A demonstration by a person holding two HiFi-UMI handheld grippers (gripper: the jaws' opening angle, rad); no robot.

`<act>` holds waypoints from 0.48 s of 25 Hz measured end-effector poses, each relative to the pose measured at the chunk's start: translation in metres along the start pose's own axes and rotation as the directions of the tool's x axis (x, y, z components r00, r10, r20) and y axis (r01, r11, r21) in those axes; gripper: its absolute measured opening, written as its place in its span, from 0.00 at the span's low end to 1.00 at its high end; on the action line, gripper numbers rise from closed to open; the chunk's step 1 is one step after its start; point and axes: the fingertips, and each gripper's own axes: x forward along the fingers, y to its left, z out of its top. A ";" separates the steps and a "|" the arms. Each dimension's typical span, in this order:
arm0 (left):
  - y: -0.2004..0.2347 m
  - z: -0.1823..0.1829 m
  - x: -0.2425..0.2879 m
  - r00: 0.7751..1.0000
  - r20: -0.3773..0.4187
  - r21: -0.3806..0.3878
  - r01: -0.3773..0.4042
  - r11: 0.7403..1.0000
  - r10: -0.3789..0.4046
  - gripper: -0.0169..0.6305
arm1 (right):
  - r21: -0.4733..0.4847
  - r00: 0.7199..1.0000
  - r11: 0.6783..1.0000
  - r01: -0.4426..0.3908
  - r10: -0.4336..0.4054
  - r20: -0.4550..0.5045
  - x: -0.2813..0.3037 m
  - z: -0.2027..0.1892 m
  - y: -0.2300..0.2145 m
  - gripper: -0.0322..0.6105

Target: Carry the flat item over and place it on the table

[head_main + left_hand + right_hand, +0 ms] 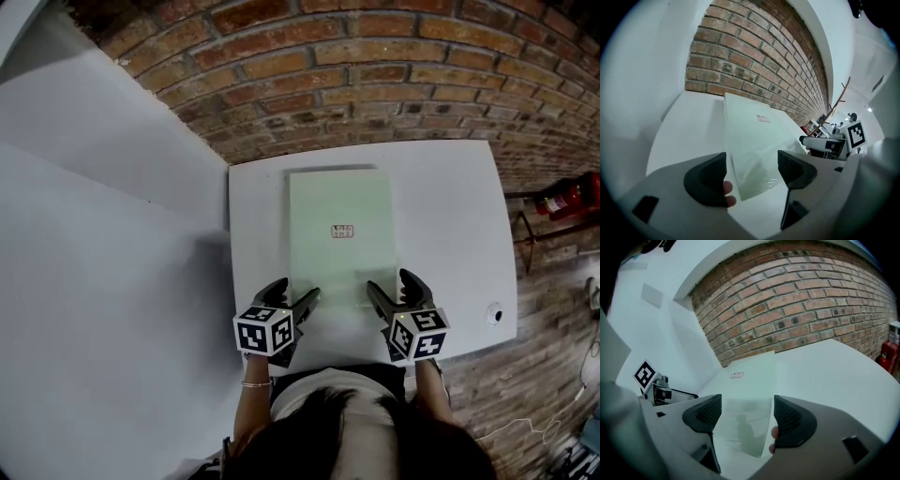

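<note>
Brick wall (pixel 375 56) behind table (pixel 455 216); red extinguisher (pixel 570 199) rt; pane (pixel 328 202) on table.

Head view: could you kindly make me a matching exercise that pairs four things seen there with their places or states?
1 pale green sheet
2 left gripper
3 right gripper
4 fire extinguisher

A at the sheet's near right corner, jaws apart
B red, at the picture's right edge
C flat on the white table
D at the sheet's near left corner, jaws apart

Pairs: 1-C, 2-D, 3-A, 4-B
</note>
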 end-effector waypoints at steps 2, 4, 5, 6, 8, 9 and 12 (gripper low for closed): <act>-0.002 0.001 -0.002 1.000 0.008 0.005 -0.002 1.000 0.002 0.56 | -0.007 1.000 1.000 0.002 -0.002 0.003 -0.002 0.000 0.002 0.63; -0.004 0.001 -0.004 1.000 0.016 0.010 -0.002 1.000 0.002 0.55 | -0.014 1.000 1.000 0.008 -0.008 0.006 -0.005 0.000 0.003 0.62; -0.005 0.001 -0.006 1.000 0.020 0.013 -0.002 1.000 0.002 0.54 | -0.015 1.000 1.000 0.011 -0.011 0.009 -0.007 0.000 0.003 0.61; -0.007 0.001 -0.007 1.000 0.024 0.016 -0.003 1.000 0.003 0.54 | -0.015 1.000 1.000 0.014 -0.014 0.013 -0.009 0.001 0.003 0.60; -0.009 0.003 -0.009 0.999 0.035 0.023 -0.006 1.000 0.006 0.52 | -0.017 1.000 1.000 0.021 -0.021 0.023 -0.012 0.003 0.004 0.58; -0.010 0.004 -0.011 0.999 0.041 0.026 -0.008 1.000 0.007 0.52 | -0.019 0.999 1.000 0.024 -0.024 0.028 -0.014 0.004 0.004 0.56; -0.014 0.006 -0.015 0.998 0.058 0.034 -0.010 0.999 0.008 0.50 | -0.028 0.998 0.999 0.035 -0.034 0.044 -0.019 0.007 0.005 0.51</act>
